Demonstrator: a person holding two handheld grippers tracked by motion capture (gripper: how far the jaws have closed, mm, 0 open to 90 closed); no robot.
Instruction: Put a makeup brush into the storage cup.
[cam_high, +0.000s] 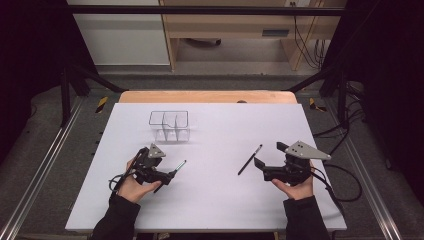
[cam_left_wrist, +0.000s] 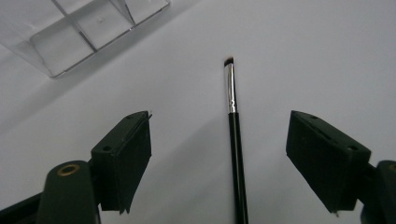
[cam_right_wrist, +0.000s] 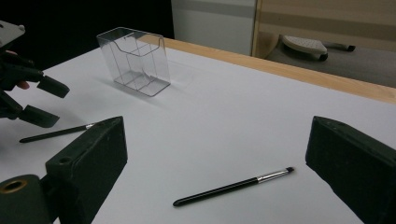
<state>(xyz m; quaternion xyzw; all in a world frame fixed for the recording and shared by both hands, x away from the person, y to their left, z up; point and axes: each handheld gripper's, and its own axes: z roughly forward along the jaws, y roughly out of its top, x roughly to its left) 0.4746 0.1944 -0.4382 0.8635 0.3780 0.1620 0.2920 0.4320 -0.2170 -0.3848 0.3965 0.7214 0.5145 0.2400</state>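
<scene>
Straddling the brush (cam_left_wrist: 236, 154), the left gripper (cam_left_wrist: 219, 154) jaws stand apart.

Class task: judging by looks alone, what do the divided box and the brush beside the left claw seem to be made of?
Divided box: clear glossy plastic, probably acrylic; the table shows through its walls. Brush: glossy black handle, likely plastic or lacquered wood; shiny silver ferrule, seemingly metal; dark bristle tip.

The high view looks forward and down over the whole bench (cam_high: 210, 200); the left gripper view looks steeply down, close to it; the right gripper view looks low across it; all three share the clear organizer (cam_high: 170, 125).
</scene>
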